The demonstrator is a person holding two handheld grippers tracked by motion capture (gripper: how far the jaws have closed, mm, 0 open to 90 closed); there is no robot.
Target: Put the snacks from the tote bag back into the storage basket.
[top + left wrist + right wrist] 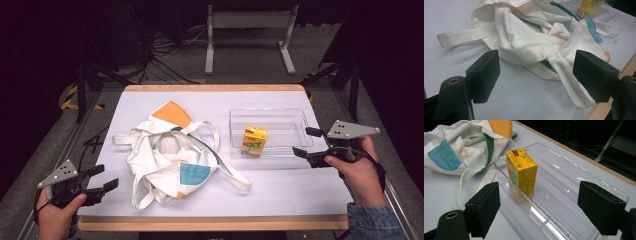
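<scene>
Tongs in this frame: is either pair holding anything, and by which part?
Nothing is held. The left tongs stand open short of the tote bag; the right tongs stand open before the juice carton.

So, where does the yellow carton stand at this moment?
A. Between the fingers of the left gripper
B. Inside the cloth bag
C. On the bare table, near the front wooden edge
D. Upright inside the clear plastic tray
D. The yellow carton stands upright on the floor of the clear plastic tray, apart from the cloth bag, and no gripper touches it.
</scene>
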